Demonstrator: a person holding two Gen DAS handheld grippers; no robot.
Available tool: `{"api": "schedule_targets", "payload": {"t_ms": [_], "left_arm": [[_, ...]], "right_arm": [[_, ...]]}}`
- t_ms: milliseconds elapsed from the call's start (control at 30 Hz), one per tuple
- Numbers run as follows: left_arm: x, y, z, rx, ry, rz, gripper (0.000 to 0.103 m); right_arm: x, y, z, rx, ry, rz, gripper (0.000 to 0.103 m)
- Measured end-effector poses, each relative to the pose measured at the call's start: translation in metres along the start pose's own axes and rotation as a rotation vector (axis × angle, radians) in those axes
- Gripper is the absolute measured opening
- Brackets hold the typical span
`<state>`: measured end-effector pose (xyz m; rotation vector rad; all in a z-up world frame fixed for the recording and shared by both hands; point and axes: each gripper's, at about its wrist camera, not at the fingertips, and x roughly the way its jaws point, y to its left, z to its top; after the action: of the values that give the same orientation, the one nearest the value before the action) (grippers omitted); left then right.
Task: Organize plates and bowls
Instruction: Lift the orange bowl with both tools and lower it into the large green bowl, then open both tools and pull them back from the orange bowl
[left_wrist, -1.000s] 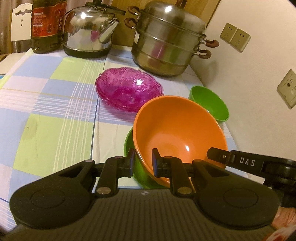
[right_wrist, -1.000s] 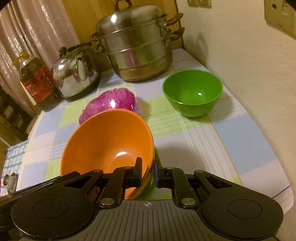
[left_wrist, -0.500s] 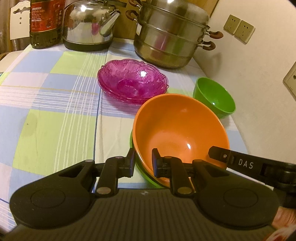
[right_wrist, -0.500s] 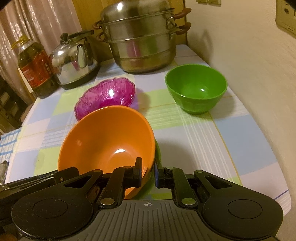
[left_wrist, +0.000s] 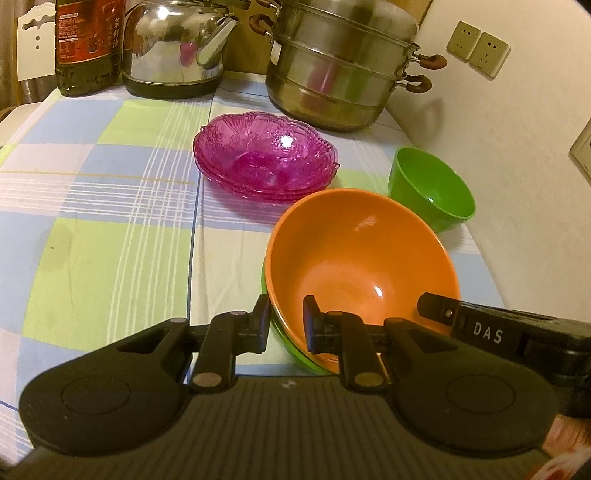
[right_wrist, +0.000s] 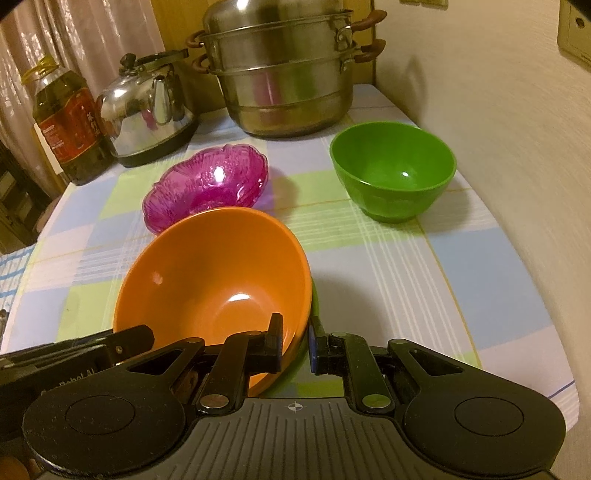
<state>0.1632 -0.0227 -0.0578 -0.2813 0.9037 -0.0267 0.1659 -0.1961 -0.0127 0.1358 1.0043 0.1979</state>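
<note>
My left gripper (left_wrist: 283, 325): tilted down, clamped on orange bowl's (left_wrist: 354, 258) near-left rim.
My right gripper (right_wrist: 295, 341): tilted down, clamped on its near-right rim.

Orange bowl (left_wrist: 354, 266) lowered, nests flatter in green plate (left_wrist: 295, 350).

- Your right gripper (right_wrist: 295, 341), bottom centre, clamps the orange bowl (right_wrist: 214, 273) by its near rim.
- The green bowl (right_wrist: 391, 170) stands upper right on the checked surface (right_wrist: 461, 266).
- The pink glass bowl (right_wrist: 207, 184) sits just behind the orange one.
</note>
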Motion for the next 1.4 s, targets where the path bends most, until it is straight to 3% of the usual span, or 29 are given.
{"api": "schedule_targets", "payload": {"t_ms": [233, 633, 1200, 1300, 1400], "left_arm": [[-0.002, 0.001, 0.001, -0.005, -0.008, -0.001, 0.017], [-0.008, 0.004, 0.002, -0.024, -0.025, -0.007, 0.017], [-0.022, 0.005, 0.002, -0.028, -0.054, -0.016, 0.017], [-0.029, 0.006, 0.0, -0.034, -0.062, -0.02, 0.017], [-0.036, 0.005, -0.001, -0.027, -0.067, -0.023, 0.017]], "right_arm": [[0.001, -0.004, 0.001, 0.011, -0.011, 0.01, 0.015], [-0.023, -0.028, -0.007, 0.172, -0.095, 0.087, 0.016], [-0.019, -0.045, -0.007, 0.281, -0.054, 0.135, 0.015], [-0.027, -0.044, -0.008, 0.268, -0.059, 0.121, 0.02], [-0.038, -0.041, -0.012, 0.247, -0.068, 0.098, 0.038]]}}
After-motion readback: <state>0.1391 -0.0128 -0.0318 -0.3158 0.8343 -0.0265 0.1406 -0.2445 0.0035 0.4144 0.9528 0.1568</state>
